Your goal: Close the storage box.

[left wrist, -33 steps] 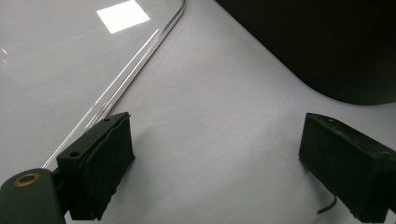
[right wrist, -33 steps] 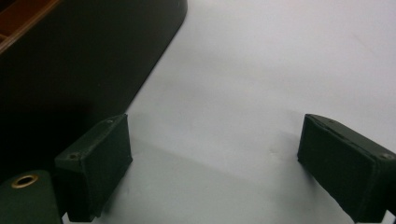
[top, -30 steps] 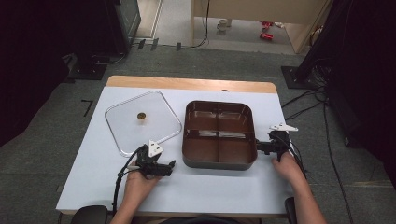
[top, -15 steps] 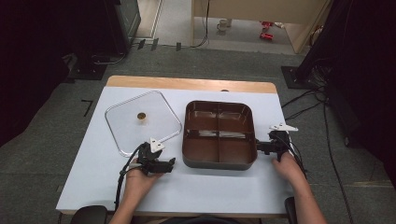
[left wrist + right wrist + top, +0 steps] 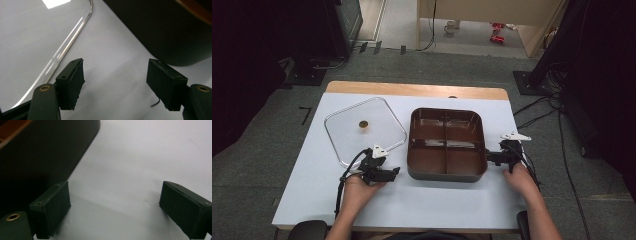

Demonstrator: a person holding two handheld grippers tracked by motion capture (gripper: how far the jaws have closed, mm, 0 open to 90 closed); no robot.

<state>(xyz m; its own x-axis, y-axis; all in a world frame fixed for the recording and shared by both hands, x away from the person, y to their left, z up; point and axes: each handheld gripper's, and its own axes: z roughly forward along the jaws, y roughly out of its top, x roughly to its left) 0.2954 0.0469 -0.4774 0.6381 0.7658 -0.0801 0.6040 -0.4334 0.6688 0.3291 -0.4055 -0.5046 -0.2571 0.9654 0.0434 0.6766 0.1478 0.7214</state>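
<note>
Left gripper [image 5: 115,86]: jaws part-way apart, having just been closing, with only bare desk between the pads; nothing held. It lies low at the near-left corner of the tray, jaws pointing toward the tray's dark outer wall, which stands just beyond them. Probable reason: lined up to take the tray by its left side.

Right gripper [image 5: 115,207]: jaws wide, nothing between them; one jaw sits just beside the tray's wall. In the high view it rests at the tray's right edge [image 5: 498,157], mirroring the left, likely for a two-handed hold.

Tray [image 5: 447,145]: brown, four compartments, all empty; centre of the desk, between the two grippers. Open top suggests the lid was set aside.

Lid [image 5: 364,131]: clear, rounded square, small brass knob at its centre; flat on the desk left of the tray, apart from it. Its rim [image 5: 65,47] runs close past the left gripper.

Desk [image 5: 422,200]: pale top, wooden far edge.
</note>
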